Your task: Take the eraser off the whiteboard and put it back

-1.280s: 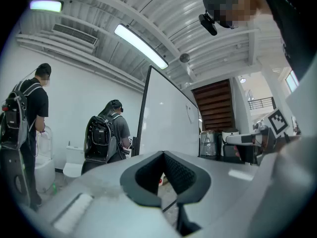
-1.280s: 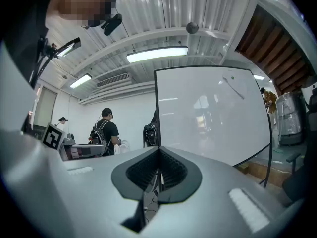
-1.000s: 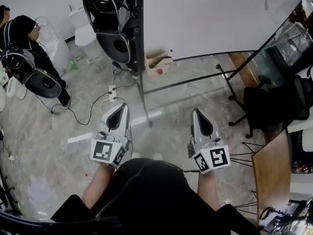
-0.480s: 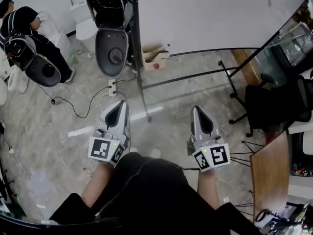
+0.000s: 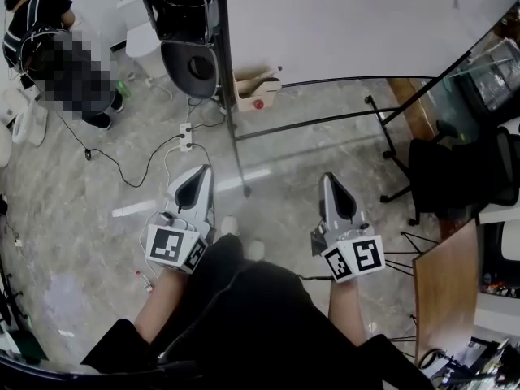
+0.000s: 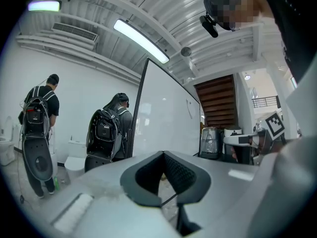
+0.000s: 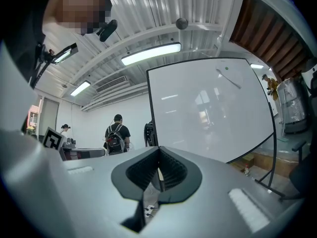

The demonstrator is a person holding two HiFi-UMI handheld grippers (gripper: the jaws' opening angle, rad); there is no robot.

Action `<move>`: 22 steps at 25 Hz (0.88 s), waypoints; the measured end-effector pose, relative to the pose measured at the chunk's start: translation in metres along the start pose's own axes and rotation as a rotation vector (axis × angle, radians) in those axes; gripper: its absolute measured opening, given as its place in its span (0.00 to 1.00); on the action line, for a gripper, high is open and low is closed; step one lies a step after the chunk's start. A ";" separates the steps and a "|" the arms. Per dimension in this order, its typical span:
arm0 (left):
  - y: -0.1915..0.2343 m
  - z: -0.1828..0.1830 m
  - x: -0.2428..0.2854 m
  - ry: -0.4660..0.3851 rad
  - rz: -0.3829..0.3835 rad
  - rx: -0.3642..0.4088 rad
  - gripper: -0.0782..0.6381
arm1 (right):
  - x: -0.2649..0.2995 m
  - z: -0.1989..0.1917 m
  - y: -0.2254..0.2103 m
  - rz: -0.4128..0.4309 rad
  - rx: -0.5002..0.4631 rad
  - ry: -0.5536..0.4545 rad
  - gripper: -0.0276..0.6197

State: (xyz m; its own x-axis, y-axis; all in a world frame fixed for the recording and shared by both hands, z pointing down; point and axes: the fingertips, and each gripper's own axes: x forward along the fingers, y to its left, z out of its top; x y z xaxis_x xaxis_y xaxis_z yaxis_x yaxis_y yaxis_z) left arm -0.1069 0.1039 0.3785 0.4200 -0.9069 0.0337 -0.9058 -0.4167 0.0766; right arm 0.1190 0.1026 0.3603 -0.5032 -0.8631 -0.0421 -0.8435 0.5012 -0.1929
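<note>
Facing the whiteboard (image 5: 349, 23), a person holds two grippers level above the marbled floor (image 5: 73, 226); the left gripper (image 5: 202, 173) has its jaws pressed together on nothing; the right gripper (image 5: 328, 179) is likewise closed and empty, well short of the board. The eraser cannot be picked out on the board; only a small dark spot (image 7: 226, 68) shows near its upper right corner. An open cardboard box (image 5: 253, 94) sits on the floor at the foot of the board's black stand (image 5: 230, 132); a small red thing (image 5: 258, 104) shows at its front, in or just outside it; its other contents cannot be told. Between grippers and board lie a white power strip (image 5: 187, 136) and trailing black cables (image 5: 122, 181). A black office chair (image 5: 455, 173) and a wooden tabletop (image 5: 445, 291) stand to the right; a person with a backpack (image 5: 183, 23) stands at the board's left edge.
</note>
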 end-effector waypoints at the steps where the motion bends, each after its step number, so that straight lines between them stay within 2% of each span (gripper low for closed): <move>1: 0.001 0.000 0.003 0.002 -0.001 -0.004 0.12 | 0.003 0.000 -0.002 0.001 0.000 0.003 0.06; 10: 0.026 -0.009 0.037 0.008 -0.066 -0.016 0.12 | 0.040 -0.009 -0.003 -0.029 -0.021 0.014 0.06; 16: 0.053 0.009 0.080 -0.010 -0.110 0.032 0.12 | 0.084 0.003 -0.005 -0.047 -0.042 -0.014 0.06; 22: 0.076 0.023 0.110 -0.030 -0.151 0.026 0.12 | 0.120 0.015 -0.003 -0.057 -0.068 -0.035 0.06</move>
State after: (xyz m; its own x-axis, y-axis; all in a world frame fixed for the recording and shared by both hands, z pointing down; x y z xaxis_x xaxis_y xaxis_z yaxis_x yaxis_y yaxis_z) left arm -0.1306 -0.0294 0.3652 0.5503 -0.8349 -0.0065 -0.8336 -0.5499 0.0529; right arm 0.0640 -0.0039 0.3416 -0.4478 -0.8916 -0.0677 -0.8822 0.4529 -0.1292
